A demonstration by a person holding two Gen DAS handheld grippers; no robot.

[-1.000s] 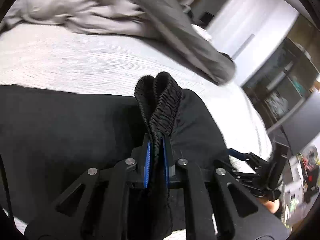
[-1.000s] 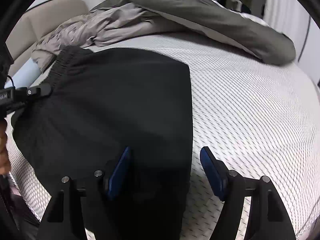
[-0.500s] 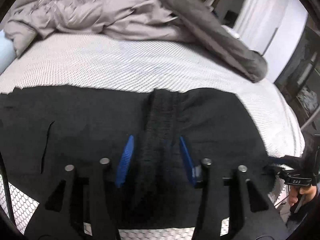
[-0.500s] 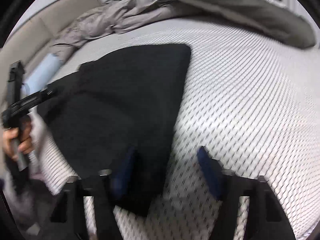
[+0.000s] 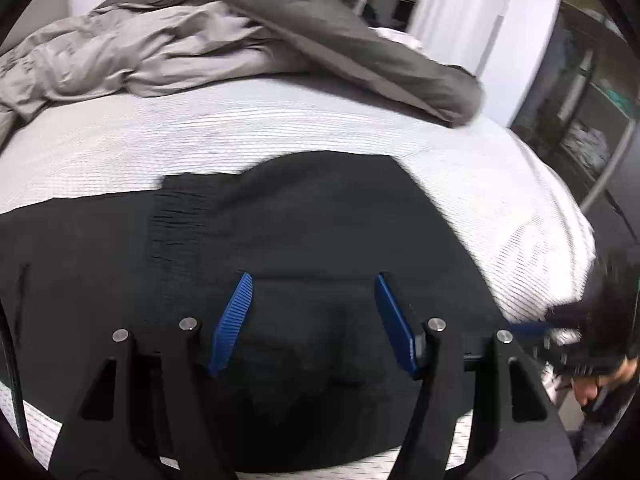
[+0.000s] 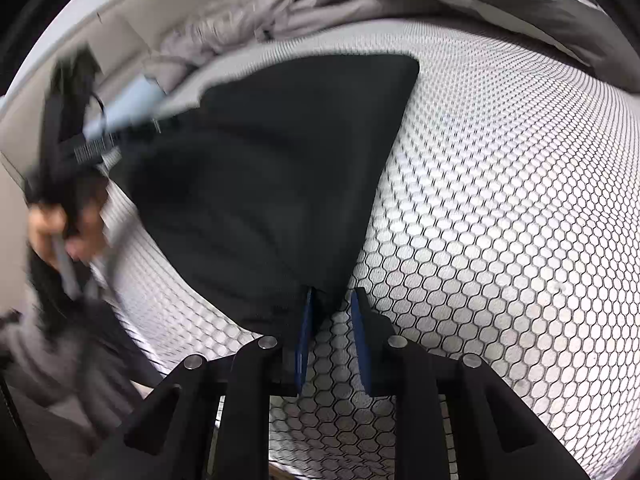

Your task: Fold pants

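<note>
Black pants (image 5: 320, 220): lying folded and flat on the white honeycomb-patterned bed cover (image 5: 280, 128), near its front edge; ribbed elastic waistband (image 5: 176, 220) visible toward the left in the left wrist view. Left gripper (image 5: 312, 320): above the pants, jaws wide and just been opening, blue pads apart with no cloth pinched between them. Right gripper (image 6: 330, 336): at the near corner of the pants, jaws narrow and just been closing, the corner of the black fabric between them; whether the pads press it cannot be told. Grey duvet (image 5: 168, 48): crumpled at the far side of the bed. Person's hand (image 6: 60, 224): blurred, at left in the right wrist view.
</note>
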